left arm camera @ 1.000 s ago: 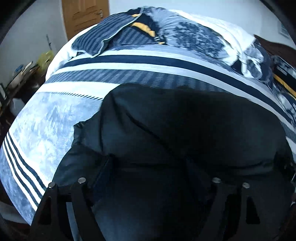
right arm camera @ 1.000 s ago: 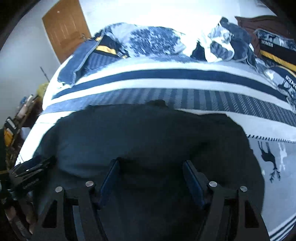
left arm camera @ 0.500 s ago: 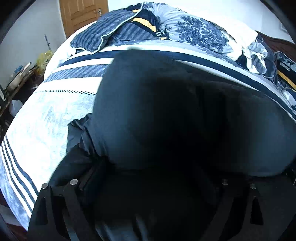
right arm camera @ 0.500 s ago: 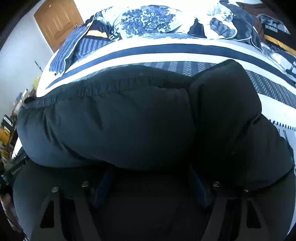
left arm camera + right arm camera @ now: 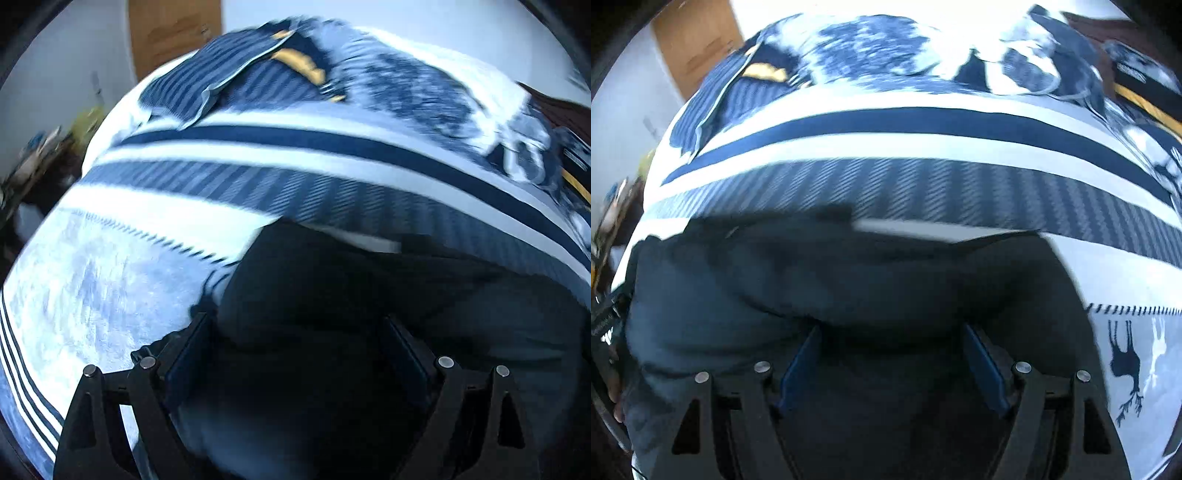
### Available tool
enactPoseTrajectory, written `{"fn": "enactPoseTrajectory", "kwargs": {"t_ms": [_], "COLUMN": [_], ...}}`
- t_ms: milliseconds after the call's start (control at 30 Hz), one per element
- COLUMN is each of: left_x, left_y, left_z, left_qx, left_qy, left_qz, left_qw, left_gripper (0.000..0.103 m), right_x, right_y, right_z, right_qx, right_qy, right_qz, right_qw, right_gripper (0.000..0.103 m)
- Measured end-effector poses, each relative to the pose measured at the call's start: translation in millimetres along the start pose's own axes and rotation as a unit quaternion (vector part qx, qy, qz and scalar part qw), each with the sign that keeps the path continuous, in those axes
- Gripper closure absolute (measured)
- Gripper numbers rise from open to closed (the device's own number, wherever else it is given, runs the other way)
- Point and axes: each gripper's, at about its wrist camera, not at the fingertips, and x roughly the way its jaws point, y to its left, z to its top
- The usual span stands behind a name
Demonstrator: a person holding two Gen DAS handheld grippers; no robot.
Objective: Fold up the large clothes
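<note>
A large dark garment (image 5: 369, 288) lies on the striped bedspread (image 5: 110, 277), and its near part fills the bottom of both views. My left gripper (image 5: 299, 332) hangs over the garment's left side. Its jaws stand wide apart with dark cloth lying loose between them. In the right wrist view the same garment (image 5: 812, 273) is bunched into a thick fold just beyond my right gripper (image 5: 892, 343). That gripper is open too, and its blue pads (image 5: 799, 362) are clear of the cloth. Both views are blurred by motion.
The bedspread (image 5: 886, 147) stretches away with navy and white bands. Pillows and crumpled bedding (image 5: 258, 70) are piled at the far end. A wooden door (image 5: 173, 33) stands behind them. Clutter on a low stand (image 5: 33, 155) sits off the bed's left side. A deer print (image 5: 1124, 362) marks the cover at the right.
Half a second ago the garment billowed up high in front of both cameras. It has now dropped lower on the bed, and more of the striped cover shows beyond it.
</note>
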Motion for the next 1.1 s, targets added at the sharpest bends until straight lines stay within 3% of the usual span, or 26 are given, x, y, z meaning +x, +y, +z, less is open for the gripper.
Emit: {"fn": "enactPoseTrajectory", "kwargs": {"t_ms": [67, 133, 467, 733, 800, 900, 1000, 1100], "left_x": [14.2, 21.4, 27.3, 22.6, -0.2, -61.1, -122.0, -175.0], "left_y": [17.5, 21.8, 15.1, 6.7, 4.7, 6.9, 7.6, 4.2], "left_z": [-1.3, -4.5, -20.3, -20.9, -23.1, -40.8, -74.3, -118.0], "left_qx": [-0.045, -0.056, -0.06, -0.043, -0.017, 0.004, 0.023, 0.047], "left_qy": [0.021, 0.019, -0.006, 0.011, 0.012, -0.039, -0.064, -0.071], "left_qz": [-0.041, -0.055, -0.063, -0.03, 0.001, 0.005, 0.014, 0.023], "left_qw": [0.9979, 0.9967, 0.9962, 0.9986, 0.9998, 0.9992, 0.9976, 0.9961], "left_gripper": [0.01, 0.008, 0.004, 0.003, 0.004, 0.005, 0.005, 0.005], "right_x": [5.9, 14.6, 21.3, 27.5, 29.9, 4.8, -55.4, -104.3], "right_y": [-15.8, -28.9, -55.8, -44.0, -36.3, -21.1, -4.5, 21.3], "right_z": [5.5, 3.7, -38.3, -31.6, -26.6, -21.7, -45.7, -82.4], "right_qx": [0.011, 0.008, 0.019, 0.013, 0.006, 0.017, 0.049, 0.055], "right_qy": [-0.002, 0.003, -0.028, -0.036, -0.02, -0.005, -0.04, -0.044], "right_qz": [-0.004, -0.001, 0.014, -0.002, -0.011, -0.054, 0.014, 0.029], "right_qw": [1.0, 1.0, 0.999, 0.999, 1.0, 0.998, 0.998, 0.997], "right_gripper": [0.024, 0.024, 0.023, 0.021, 0.02, 0.02, 0.02, 0.02]}}
